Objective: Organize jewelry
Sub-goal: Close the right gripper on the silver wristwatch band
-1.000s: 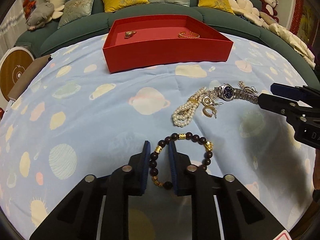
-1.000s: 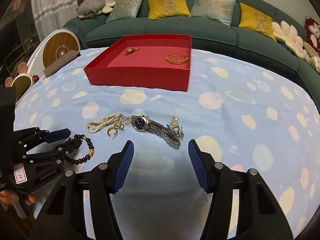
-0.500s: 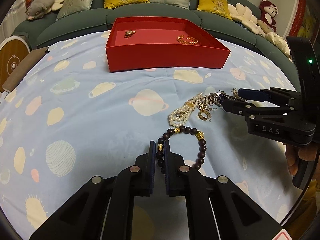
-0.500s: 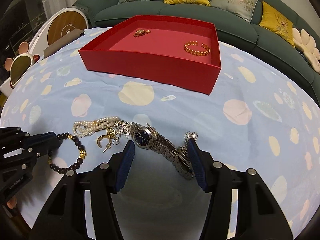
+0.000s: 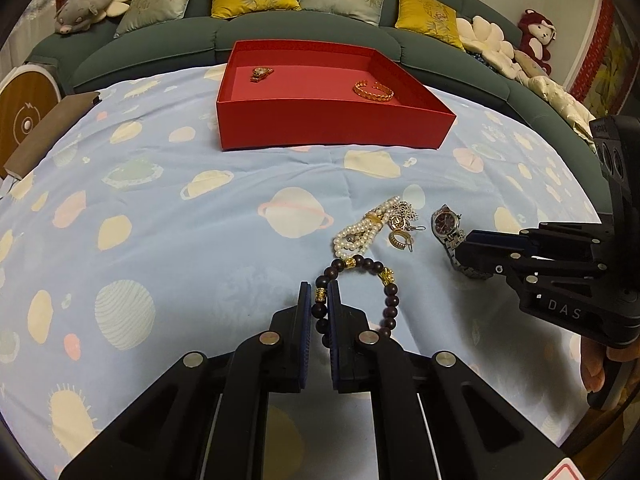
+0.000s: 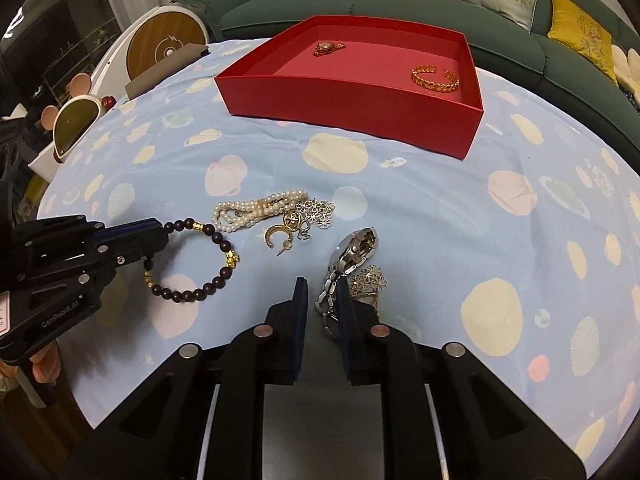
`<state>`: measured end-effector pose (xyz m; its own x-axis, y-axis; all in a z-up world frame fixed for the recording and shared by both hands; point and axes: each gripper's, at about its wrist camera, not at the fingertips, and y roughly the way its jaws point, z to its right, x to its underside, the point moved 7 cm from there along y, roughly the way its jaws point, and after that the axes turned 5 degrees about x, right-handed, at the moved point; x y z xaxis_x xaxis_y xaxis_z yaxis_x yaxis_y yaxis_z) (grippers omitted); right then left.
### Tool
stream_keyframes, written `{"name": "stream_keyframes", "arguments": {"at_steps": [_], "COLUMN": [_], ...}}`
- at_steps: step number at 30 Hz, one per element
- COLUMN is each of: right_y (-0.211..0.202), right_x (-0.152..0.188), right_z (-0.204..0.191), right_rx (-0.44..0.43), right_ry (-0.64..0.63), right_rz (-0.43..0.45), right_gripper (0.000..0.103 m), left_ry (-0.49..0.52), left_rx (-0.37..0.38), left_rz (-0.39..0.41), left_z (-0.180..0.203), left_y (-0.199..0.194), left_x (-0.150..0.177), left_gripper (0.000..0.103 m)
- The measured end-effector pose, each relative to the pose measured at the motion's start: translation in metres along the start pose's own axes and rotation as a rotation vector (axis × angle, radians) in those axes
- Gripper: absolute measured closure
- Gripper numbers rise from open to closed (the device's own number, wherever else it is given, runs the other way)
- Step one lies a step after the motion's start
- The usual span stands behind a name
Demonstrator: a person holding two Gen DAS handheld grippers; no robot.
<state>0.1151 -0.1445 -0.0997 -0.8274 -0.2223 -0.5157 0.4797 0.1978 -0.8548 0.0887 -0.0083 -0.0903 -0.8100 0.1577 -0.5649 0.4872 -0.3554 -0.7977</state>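
Jewelry tray, red, sits at the table's far side with a gold bangle inside. Left hand-held gripper pinches the dark bead bracelet. Right hand-held gripper pinches the silver watch by its band, long axis pointing away toward the tray.

Open cloth btwn jewelry pile & red tray; tray wall blocks low approach.

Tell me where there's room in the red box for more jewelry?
The red box has bare floor in its middle, between the small gold watch at the back left and the gold bangle on the right. The front left corner looks free too. It is crowded outside, around the pearls.
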Motion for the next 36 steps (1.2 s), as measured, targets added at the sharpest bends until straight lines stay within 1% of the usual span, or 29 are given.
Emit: {"name": "stream_keyframes", "arguments": {"at_steps": [7,12,13,14,16,20,22,23,25,27,30,33,36], "right_y": [0.001,0.008,0.009,0.008,-0.002,-0.036,-0.046,-0.047,-0.041,-0.03,-0.018,-0.01,-0.002], "right_x": [-0.01,-0.014,-0.014,-0.014,-0.019,-0.033,-0.037,-0.037,-0.034,-0.027,-0.016,-0.011,-0.009], "right_z": [0.015,0.018,0.017,0.017,0.014,0.023,0.028,0.029,0.03,0.028,0.02,0.01,0.007], "right_rx": [0.008,0.006,-0.002,-0.01,-0.026,-0.041,-0.034,-0.026,-0.009,-0.014,-0.014,-0.013,0.025], "right_ry": [0.098,0.127,0.127,0.126,0.123,0.167,0.176,0.171,0.159,0.166,0.139,0.109,0.084], "right_rz": [0.034,0.035,0.033,0.039,0.084,0.199,0.227,0.226,0.195,0.155,0.114,0.089,0.077], "right_gripper": [0.085,0.085,0.086,0.091,0.103,0.103,0.103,0.103,0.103,0.101,0.101,0.1,0.098], "left_ry": [-0.001,-0.004,-0.006,-0.007,-0.011,-0.014,-0.013,-0.011,-0.01,-0.01,-0.011,-0.011,-0.006], "left_rx": [0.001,0.003,0.005,0.006,0.008,0.006,0.003,0.002,0.002,0.004,0.008,0.007,0.007], "left_rz": [-0.002,-0.002,-0.001,-0.001,0.001,0.004,0.003,0.004,0.005,0.009,0.011,0.008,0.008], "left_z": [0.0,-0.001,-0.002,-0.002,-0.003,-0.003,-0.002,-0.002,-0.001,0.0,0.0,0.001,0.001], "left_y": [0.0,0.0,-0.001,-0.001,-0.001,-0.002,-0.001,-0.001,-0.001,-0.002,-0.002,-0.001,-0.002], "left_x": [0.0,0.0,-0.001,-0.001,-0.001,-0.001,-0.001,-0.001,-0.001,-0.002,-0.003,-0.003,-0.003], "left_gripper": [0.098,0.098,0.098,0.098,0.098,0.097,0.097,0.097,0.097,0.097,0.097,0.097,0.097]}}
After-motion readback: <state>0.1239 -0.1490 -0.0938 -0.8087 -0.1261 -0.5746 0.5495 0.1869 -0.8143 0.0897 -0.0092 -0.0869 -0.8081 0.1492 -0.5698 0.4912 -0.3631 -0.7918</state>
